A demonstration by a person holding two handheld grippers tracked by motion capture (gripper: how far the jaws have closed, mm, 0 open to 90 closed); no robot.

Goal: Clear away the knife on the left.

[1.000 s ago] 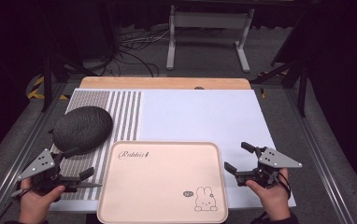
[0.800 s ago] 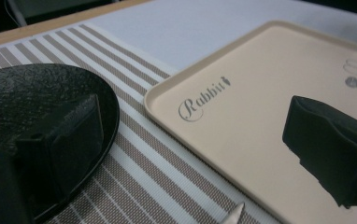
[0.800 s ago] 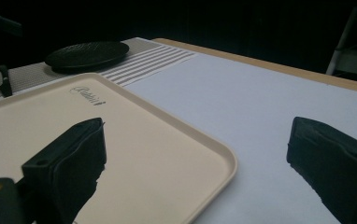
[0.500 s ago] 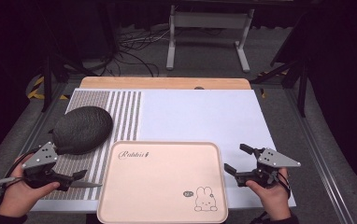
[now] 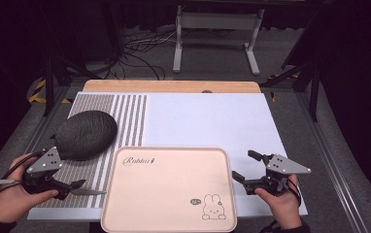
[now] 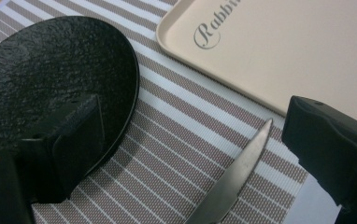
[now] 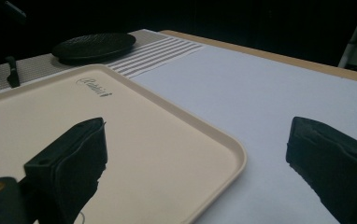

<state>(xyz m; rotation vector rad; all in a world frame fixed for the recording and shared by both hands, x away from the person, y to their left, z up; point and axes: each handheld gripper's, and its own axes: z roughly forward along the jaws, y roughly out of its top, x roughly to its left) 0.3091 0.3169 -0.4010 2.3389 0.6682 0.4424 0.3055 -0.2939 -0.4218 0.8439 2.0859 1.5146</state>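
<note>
Looking along my left tool (image 5: 72, 187), I saw its jaws spread wide and empty, a knife (image 6: 235, 179) lying on the striped mat (image 6: 176, 154) between them, the black plate (image 6: 50, 79) behind its left jaw. My right tool (image 5: 244, 167) also gaped, gripping nothing, the pink tray's (image 7: 235, 161) corner between its jaws on the worktop (image 5: 212, 116).

One black plate (image 5: 85, 135), one knife (image 5: 87, 192), one beige tray (image 5: 169, 191), one striped mat (image 5: 125, 116), two grippers.
</note>
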